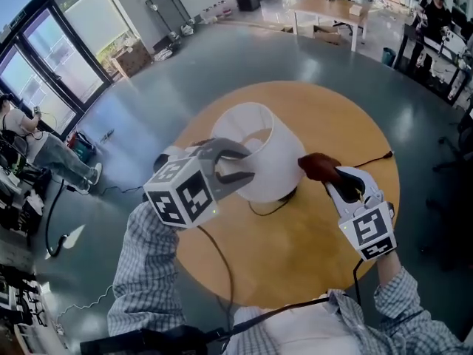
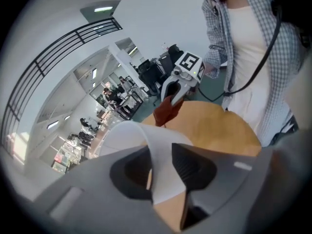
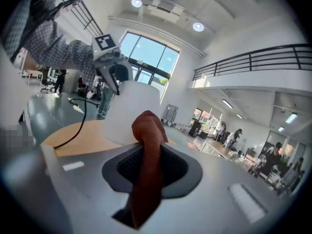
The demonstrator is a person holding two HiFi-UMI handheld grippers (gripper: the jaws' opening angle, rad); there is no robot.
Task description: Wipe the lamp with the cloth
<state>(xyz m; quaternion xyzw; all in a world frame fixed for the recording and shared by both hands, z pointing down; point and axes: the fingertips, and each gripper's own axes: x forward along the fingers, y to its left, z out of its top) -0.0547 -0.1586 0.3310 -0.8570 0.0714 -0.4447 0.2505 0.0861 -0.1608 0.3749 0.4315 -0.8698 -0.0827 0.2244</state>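
A white lamp shade [image 1: 267, 148] stands on the round wooden table [image 1: 295, 254]. My left gripper [image 1: 250, 164] straddles the shade's near left rim, one jaw inside and one outside. In the left gripper view the shade's wall [image 2: 161, 155] fills the gap between the pads, so this gripper [image 2: 161, 168] is shut on it. My right gripper [image 1: 332, 180] is shut on a reddish-brown cloth [image 1: 318, 166], whose bunched end touches the shade's right side. In the right gripper view the cloth [image 3: 147, 135] hangs between the jaws in front of the shade [image 3: 129, 113].
The lamp's black cord [image 1: 372, 157] runs off the table's right edge. Another black cable [image 1: 216, 254] crosses the table's near left. A person [image 1: 44, 150] stands by the windows at left. Desks [image 1: 332, 9] and chairs [image 1: 462, 143] stand on the grey floor beyond.
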